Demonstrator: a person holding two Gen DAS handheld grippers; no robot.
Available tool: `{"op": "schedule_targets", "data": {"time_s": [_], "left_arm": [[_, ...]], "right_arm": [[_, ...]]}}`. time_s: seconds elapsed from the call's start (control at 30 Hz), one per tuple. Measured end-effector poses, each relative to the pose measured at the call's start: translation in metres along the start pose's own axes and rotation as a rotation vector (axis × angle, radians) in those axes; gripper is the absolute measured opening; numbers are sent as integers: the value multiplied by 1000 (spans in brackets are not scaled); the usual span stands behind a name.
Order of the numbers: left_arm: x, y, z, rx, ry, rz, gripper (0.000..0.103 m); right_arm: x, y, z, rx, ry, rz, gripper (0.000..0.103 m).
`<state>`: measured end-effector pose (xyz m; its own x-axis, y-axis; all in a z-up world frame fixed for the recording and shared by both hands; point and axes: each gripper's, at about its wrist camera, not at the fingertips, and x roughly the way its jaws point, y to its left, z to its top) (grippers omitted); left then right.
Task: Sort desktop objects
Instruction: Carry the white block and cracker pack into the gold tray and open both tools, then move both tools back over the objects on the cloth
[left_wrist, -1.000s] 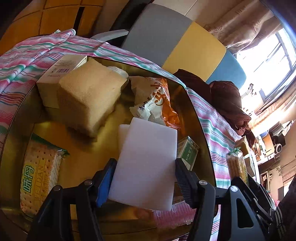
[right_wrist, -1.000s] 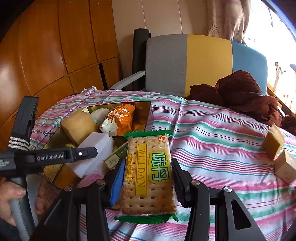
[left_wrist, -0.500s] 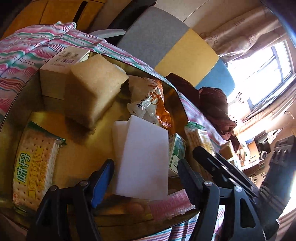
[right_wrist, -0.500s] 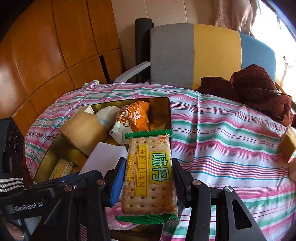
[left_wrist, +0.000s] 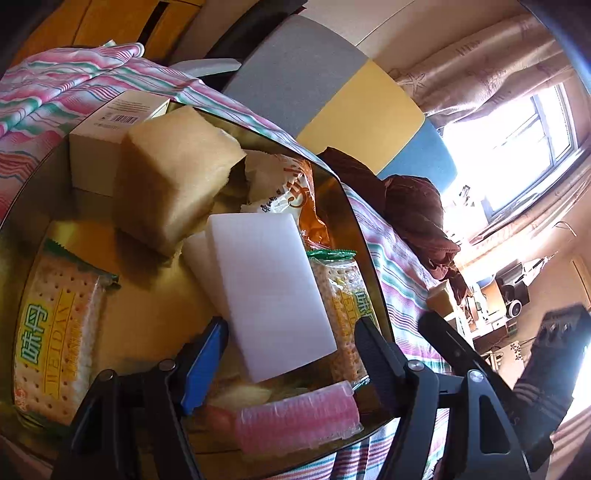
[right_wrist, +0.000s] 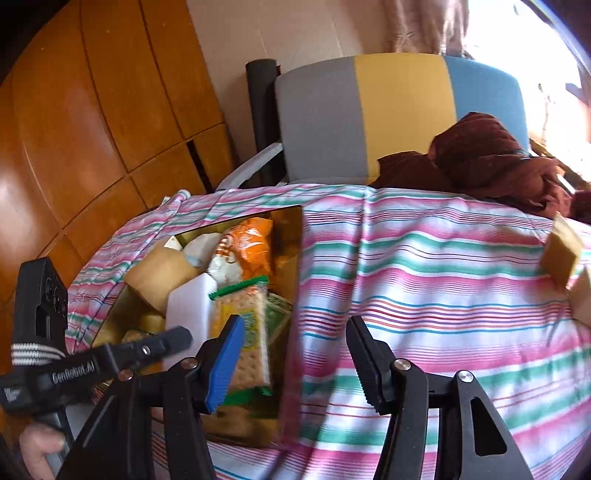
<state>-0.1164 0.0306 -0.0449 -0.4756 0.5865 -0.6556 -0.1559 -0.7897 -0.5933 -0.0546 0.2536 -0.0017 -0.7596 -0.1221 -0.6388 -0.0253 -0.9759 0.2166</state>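
In the gold tray (left_wrist: 354, 206): white sponge (left_wrist: 273, 291), cracker packs (left_wrist: 55, 332).

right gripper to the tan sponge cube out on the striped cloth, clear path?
Probably yes. The right gripper is open and empty, and the tan sponge cube sits alone on the striped cloth with only bare fabric between them. It lies near the frame edge, so reach is uncertain.

The tray (right_wrist: 295, 236) is crowded by a sponge (left_wrist: 173, 173), white block (left_wrist: 269, 291) and cracker packets (left_wrist: 55, 328); open striped cloth (right_wrist: 424, 288) is seen, apparently clear, beside it.
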Motion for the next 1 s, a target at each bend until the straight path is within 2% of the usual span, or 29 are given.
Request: {"op": "schedule_targets", "data": {"time_s": [0.2, 0.4, 0.5, 0.63, 0.8, 1.0], "left_arm": [[-2, 2, 2, 3, -4, 35, 72], [-24, 8, 1, 16, -60, 89, 72], [-35, -8, -2, 91, -105, 97, 72], [-34, -54, -17, 265, -123, 57, 72], [-5, -111, -47, 454, -23, -43, 73], [42, -165, -77, 592, 114, -90, 73]], "right_arm": [[-25, -49, -20, 60, -27, -86, 62], [-49, -108, -48, 136, -46, -223, 63], [-68, -137, -62, 169, -77, -303, 63], [-92, -171, -79, 219, -106, -400, 63], [-121, -214, -102, 315, -142, -477, 64], [-152, -248, -115, 398, -216, -567, 66]]}}
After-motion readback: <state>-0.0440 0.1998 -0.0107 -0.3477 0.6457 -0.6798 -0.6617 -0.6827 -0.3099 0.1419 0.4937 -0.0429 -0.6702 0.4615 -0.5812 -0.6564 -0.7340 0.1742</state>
